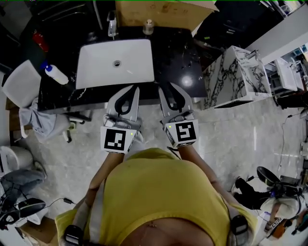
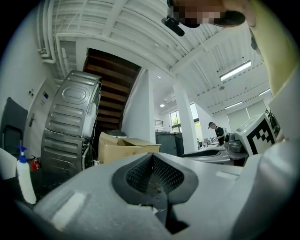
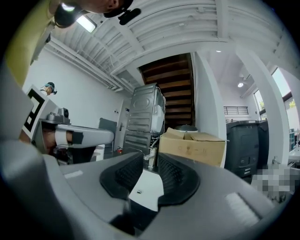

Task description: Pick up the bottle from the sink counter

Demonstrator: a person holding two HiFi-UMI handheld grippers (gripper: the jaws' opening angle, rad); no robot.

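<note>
A white bottle with a blue cap [image 1: 57,74] lies on the left end of the black sink counter [image 1: 175,57], left of the white basin [image 1: 115,62]. In the left gripper view the bottle [image 2: 24,180] shows at the far left edge. Both grippers hover side by side over the counter's front edge, pointing at the basin, well right of the bottle. My left gripper [image 1: 135,88] [image 2: 152,157] is shut and holds nothing. On my right gripper [image 1: 165,87] [image 3: 150,159] the jaws stand a little apart with nothing between them; the faucet [image 3: 149,161] shows through the gap.
A faucet [image 1: 112,26] and a small dispenser [image 1: 148,26] stand at the counter's back. A cardboard box [image 1: 159,12] sits behind the counter. A white chair [image 1: 21,84] with grey cloth stands left of the counter, and a marble-patterned cabinet [image 1: 236,77] stands to its right.
</note>
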